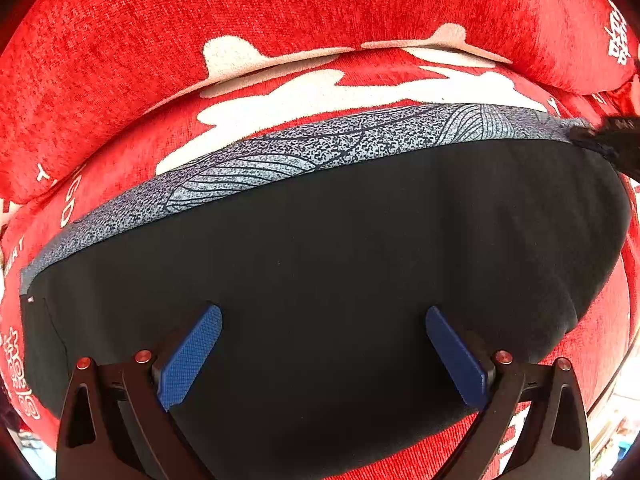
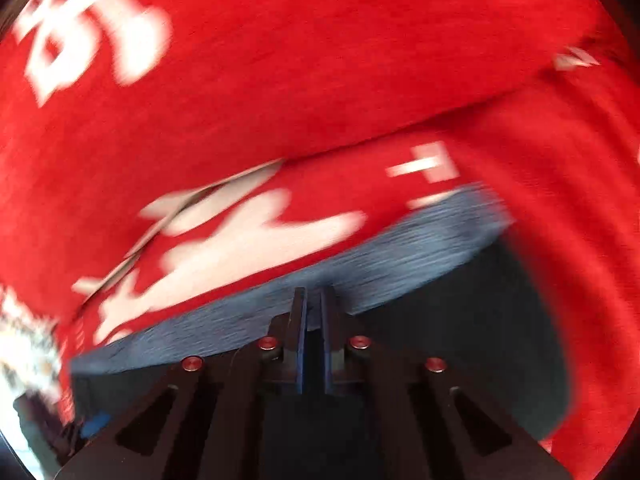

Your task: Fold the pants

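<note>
The black pants [image 1: 360,260] lie flat and folded on a red sofa seat [image 1: 120,148]. Their grey leaf-patterned waistband [image 1: 280,152] runs along the far edge. My left gripper [image 1: 324,311] points straight down over the black cloth, open, its blue pads [image 1: 192,356] wide apart with nothing between them. The right wrist view is smeared by motion. In it my right gripper [image 2: 313,296] is shut, its tips over the grey waistband [image 2: 400,256] beside the black pants [image 2: 460,320]. I see no cloth between its fingers.
The red back cushion [image 1: 280,8] with white print rises behind the seat, close to the waistband. A dark shape [image 1: 612,140] sits at the waistband's right end; I cannot tell what it is. The sofa's front edge and some floor show at lower right [image 1: 616,420].
</note>
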Available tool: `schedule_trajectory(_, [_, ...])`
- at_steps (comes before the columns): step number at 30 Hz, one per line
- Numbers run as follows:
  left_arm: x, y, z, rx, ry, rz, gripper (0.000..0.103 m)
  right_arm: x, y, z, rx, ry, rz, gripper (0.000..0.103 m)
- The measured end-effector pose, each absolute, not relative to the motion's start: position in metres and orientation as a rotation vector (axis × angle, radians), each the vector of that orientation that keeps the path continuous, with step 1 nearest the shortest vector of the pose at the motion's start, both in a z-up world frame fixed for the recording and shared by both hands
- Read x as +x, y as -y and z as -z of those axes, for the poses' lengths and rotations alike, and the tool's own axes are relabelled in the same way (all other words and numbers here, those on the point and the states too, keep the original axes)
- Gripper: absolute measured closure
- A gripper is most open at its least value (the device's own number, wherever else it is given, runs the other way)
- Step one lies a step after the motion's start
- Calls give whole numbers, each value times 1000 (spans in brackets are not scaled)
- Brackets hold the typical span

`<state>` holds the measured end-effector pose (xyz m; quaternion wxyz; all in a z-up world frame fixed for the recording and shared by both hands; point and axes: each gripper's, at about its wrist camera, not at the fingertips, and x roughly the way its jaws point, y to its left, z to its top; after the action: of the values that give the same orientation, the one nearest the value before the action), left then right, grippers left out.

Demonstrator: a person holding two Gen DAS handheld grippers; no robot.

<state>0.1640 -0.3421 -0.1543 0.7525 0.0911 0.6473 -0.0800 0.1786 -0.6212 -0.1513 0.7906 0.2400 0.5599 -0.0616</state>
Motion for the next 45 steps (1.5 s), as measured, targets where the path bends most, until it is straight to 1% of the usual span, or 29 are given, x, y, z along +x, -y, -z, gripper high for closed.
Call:
schedule_trajectory(1, [164,340,152,193,-1422,166,0,173,628,147,509,-1220,161,98])
schedule_trajectory(2, [164,340,147,178,-1428,159,0,168,629,142,491,-1237,178,89])
schedule_trajectory(3, [160,337,142,161,-1423,163,0,161,627,137,493,-1244,162,84])
schedule_trajectory(5, [158,342,137,146,-1412,179,0,143,614,124,515,-1251,79,83])
schedule_trajectory(8, [150,362,133,211,-1393,228,0,117,570,115,435,-1271,-60,81])
schedule_trajectory(10, [148,380,142,309,-1413,238,0,109,552,122,383,-1292,-105,73])
schedule_trajectory(11, [148,382,146,340,-1416,240,0,103,544,129,355,-1310,-103,68])
schedule_trajectory(13, [148,376,147,321,-1420,244,0,94,543,132,320,-1272,-105,68])
schedule_trajectory(14, [151,372,148,288,-1449,245,0,89,546,132,324,-1274,-101,68])
schedule_trajectory(15, [156,366,151,242,-1493,244,0,86,550,132,347,-1276,-99,68])
schedule_trajectory(18, [161,363,152,231,-1525,240,0,81,567,129,433,-1293,-77,68])
schedule_trajectory(20, [161,367,150,270,-1512,231,0,75,574,126,489,-1306,-55,67])
schedule_trajectory(24, [161,368,149,261,-1511,208,0,61,576,122,547,-1328,-28,61])
schedule_trajectory(28, [157,366,147,230,-1522,195,0,44,574,124,594,-1343,-18,61])
schedule_trajectory(38, [155,372,141,294,-1513,190,0,30,597,139,796,-1319,22,60])
schedule_trajectory(45, [160,393,117,270,-1468,232,0,22,617,147,949,-1260,18,58])
